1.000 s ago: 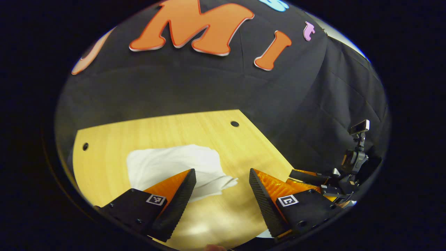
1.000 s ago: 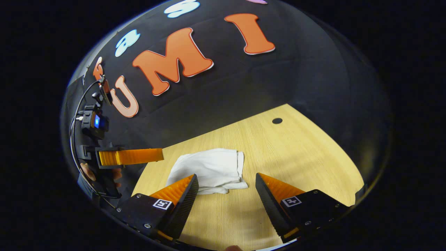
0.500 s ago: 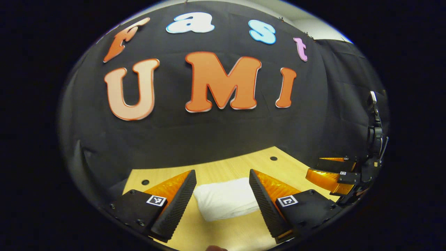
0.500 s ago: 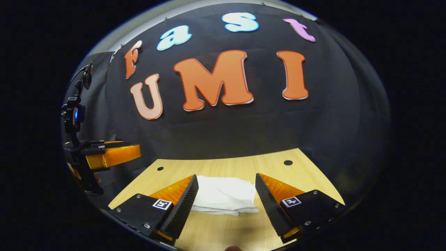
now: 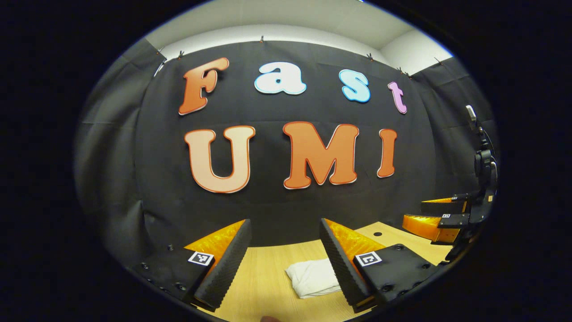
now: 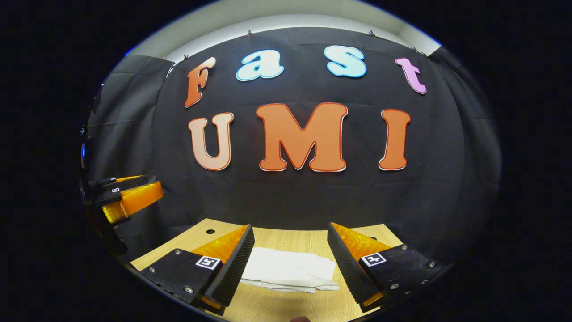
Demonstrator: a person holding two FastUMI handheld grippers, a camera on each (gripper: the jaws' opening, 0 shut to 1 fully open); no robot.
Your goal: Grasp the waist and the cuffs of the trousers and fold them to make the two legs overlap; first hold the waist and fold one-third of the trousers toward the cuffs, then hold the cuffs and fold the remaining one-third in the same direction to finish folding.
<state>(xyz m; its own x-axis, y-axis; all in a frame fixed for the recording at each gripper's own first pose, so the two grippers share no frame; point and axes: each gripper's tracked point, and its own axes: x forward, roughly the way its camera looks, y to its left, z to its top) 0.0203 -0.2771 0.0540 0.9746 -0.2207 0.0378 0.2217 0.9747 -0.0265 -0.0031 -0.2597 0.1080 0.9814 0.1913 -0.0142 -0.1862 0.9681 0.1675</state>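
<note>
both views have tilted up off the folded trousers (image 6: 290, 269); left gripper (image 5: 285, 237) and right gripper (image 6: 290, 241) gape, empty.

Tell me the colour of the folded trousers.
White, plain; the trousers show best in the right gripper view.

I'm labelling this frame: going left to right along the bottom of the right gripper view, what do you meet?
The other hand-held gripper at the left edge → this gripper's left finger → folded white trousers on the wooden table → its right finger.
</note>
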